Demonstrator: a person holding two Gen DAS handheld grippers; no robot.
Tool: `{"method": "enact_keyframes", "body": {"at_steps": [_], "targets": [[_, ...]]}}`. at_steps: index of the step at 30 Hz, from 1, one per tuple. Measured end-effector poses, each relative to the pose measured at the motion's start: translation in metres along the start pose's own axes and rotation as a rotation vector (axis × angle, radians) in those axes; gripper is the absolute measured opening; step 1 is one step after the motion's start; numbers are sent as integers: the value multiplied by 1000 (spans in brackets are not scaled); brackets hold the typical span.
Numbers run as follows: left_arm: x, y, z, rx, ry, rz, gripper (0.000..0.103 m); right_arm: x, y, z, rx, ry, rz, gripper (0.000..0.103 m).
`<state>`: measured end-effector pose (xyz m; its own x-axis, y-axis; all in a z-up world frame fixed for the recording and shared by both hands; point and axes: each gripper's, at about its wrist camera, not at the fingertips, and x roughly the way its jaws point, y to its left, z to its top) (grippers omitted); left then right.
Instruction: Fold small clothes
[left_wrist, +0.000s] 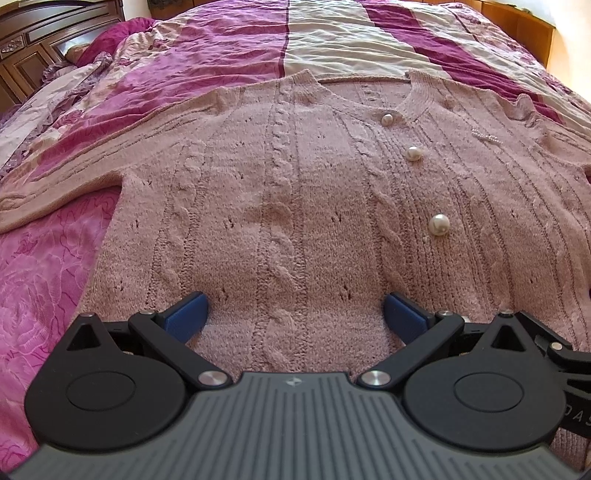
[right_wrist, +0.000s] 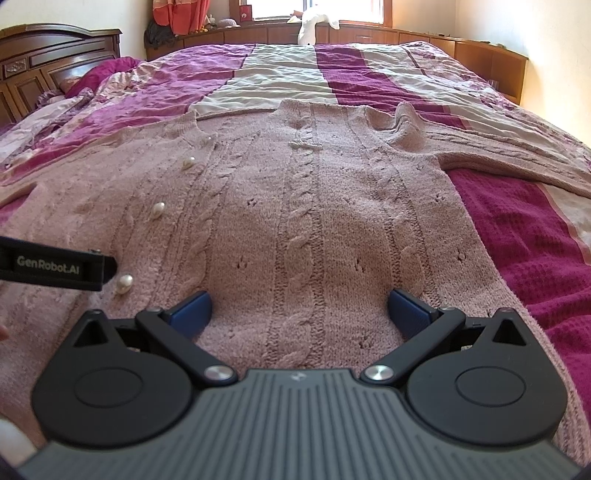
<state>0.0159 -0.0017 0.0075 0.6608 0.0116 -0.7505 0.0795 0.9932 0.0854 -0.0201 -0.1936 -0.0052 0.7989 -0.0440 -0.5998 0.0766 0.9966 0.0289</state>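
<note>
both tools (left_wrist: 295, 314) (right_wrist: 299, 312) gape above cardigan (left_wrist: 314, 192) on bedspread (left_wrist: 325, 48).

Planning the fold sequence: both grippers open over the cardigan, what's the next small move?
Probably lower both to pinch the hem. The cardigan lies flat, buttoned, sleeves spread; left gripper and right gripper hover open over its lower edge, holding nothing.

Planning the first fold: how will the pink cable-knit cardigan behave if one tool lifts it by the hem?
The cardigan is probably floppy: it lies flat, following the bedspread. The chunky knit looks grippy and may drag. The spread sleeves would likely trail, and the pearl buttons could snag.
</note>
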Motion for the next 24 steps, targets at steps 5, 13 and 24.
{"method": "enact_keyframes", "body": {"at_steps": [5,13,24], "targets": [[-4,1,5,1,17,-1,103,-2,-5,6,19,19,29,103],[-14,7,24,-17,2,11,103,-12,-39,34,99,27,158,103],[-11,13,38,-66,24,-1,103,-3,-142,83,258,-76,35,103]]}}
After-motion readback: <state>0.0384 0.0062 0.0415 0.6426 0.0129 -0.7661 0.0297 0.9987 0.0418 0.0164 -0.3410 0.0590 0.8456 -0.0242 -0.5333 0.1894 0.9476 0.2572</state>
